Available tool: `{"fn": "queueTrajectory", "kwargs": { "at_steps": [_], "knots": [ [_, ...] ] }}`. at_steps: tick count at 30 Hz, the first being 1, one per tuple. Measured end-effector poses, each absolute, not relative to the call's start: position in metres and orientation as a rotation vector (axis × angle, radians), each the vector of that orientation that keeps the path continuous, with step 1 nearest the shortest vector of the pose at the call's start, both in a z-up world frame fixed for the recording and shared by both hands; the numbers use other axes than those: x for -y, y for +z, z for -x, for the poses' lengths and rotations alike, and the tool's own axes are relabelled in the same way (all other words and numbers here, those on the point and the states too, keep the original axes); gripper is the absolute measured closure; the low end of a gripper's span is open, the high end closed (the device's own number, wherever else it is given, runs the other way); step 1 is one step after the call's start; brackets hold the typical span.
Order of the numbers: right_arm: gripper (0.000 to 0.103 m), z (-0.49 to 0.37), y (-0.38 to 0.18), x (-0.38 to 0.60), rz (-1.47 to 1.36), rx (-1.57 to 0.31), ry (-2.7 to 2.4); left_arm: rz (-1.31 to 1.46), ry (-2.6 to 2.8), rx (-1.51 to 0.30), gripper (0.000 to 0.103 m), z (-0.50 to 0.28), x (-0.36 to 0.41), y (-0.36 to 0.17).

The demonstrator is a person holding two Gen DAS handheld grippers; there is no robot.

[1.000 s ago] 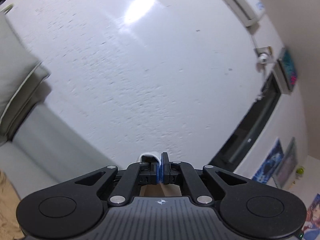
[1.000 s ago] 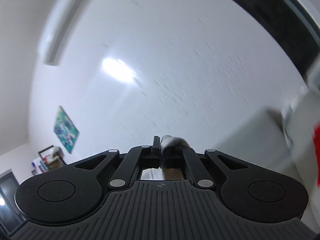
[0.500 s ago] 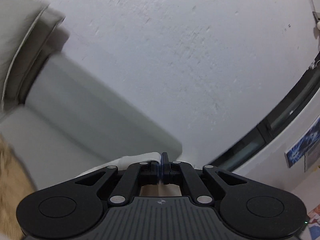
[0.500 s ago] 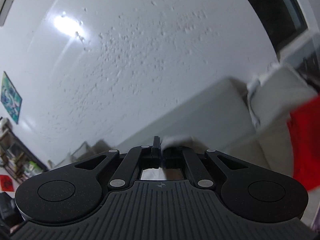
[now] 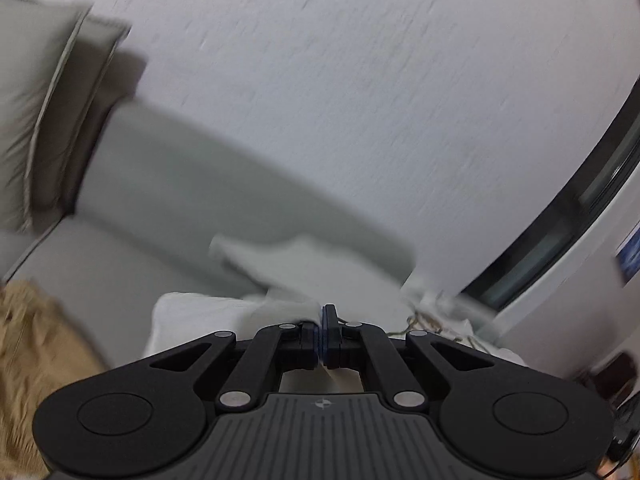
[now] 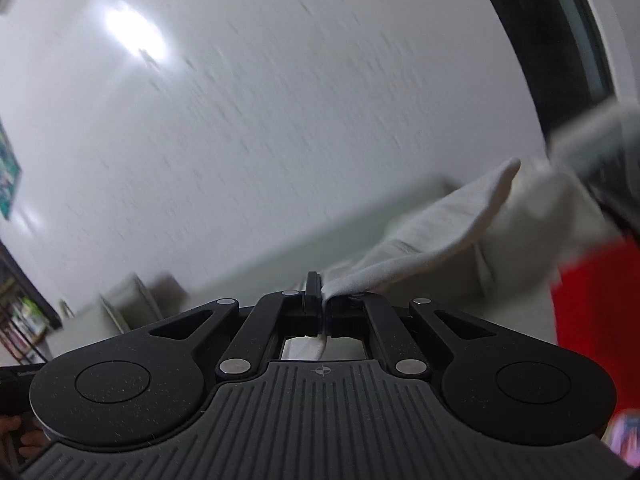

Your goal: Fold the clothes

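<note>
My left gripper [image 5: 323,312] is shut on the edge of a pale grey-white garment [image 5: 200,316]; its cloth spreads to the left below the jaws and a blurred flap [image 5: 304,264] lifts ahead of them. In the right wrist view my right gripper [image 6: 320,282] is shut on the same kind of pale cloth, and the garment [image 6: 448,228] stretches up and to the right from the jaws. Both grippers hang above a light grey sofa [image 5: 192,184]. The rest of the garment is hidden beneath the gripper bodies.
A sofa cushion [image 5: 36,92] stands at the far left. Tan cloth [image 5: 36,344] lies at the lower left. A red garment [image 6: 596,292] lies at the right. A white textured wall [image 6: 300,100] rises behind the sofa, with a dark window frame [image 5: 568,216] at the right.
Both views have tipped down from the wall toward the sofa. More of the pale garment now shows ahead of each gripper, and both stay shut on it.
</note>
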State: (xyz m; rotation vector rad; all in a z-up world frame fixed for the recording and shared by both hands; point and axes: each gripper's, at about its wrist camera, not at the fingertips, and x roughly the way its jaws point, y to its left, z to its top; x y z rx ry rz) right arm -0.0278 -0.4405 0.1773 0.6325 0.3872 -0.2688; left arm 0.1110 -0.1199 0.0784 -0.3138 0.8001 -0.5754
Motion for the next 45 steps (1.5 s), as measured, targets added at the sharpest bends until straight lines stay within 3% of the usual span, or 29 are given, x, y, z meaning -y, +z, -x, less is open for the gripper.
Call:
{"fn": "queueTrajectory", "kwargs": {
  "at_steps": [7, 11, 21, 24, 29, 34, 35, 39, 41, 45],
  "knots": [
    [0.102, 0.047, -0.024, 0.421, -0.709, -0.817, -0.406, 0.075, -0.434, -1.148, 0.103, -0.083, 0.145, -0.118],
    [0.102, 0.059, -0.086, 0.407, -0.657, -0.963, -0.462, -0.005, -0.374, -1.229, 0.103, -0.061, 0.144, -0.169],
    [0.102, 0.078, -0.082, 0.397, -0.607, -1.011, -0.448, -0.047, -0.374, -1.152, 0.102, -0.038, 0.124, -0.144],
    [0.102, 0.082, -0.079, 0.390, -0.580, -1.029, -0.446, -0.076, -0.359, -1.170, 0.102, -0.036, 0.125, -0.154],
    [0.101, 0.071, -0.119, 0.384, -0.551, -1.117, -0.466, -0.130, -0.296, -1.226, 0.100, -0.041, 0.130, -0.193],
    [0.101, 0.067, -0.116, 0.370, -0.447, -1.130, -0.455, -0.173, -0.289, -1.208, 0.100, -0.034, 0.131, -0.185],
    [0.100, 0.069, -0.114, 0.369, -0.450, -1.143, -0.445, -0.176, -0.284, -1.215, 0.095, -0.034, 0.130, -0.185],
    [0.083, 0.069, -0.118, 0.374, -0.425, -1.191, -0.415, -0.173, -0.265, -1.236, 0.086, -0.036, 0.126, -0.187],
    [0.069, 0.069, -0.115, 0.377, -0.417, -1.200, -0.417, -0.167, -0.255, -1.223, 0.078, -0.033, 0.124, -0.175],
    [0.063, 0.080, -0.096, 0.382, -0.464, -1.190, -0.371, -0.177, -0.259, -1.167, 0.073, -0.018, 0.124, -0.139]
  ]
}}
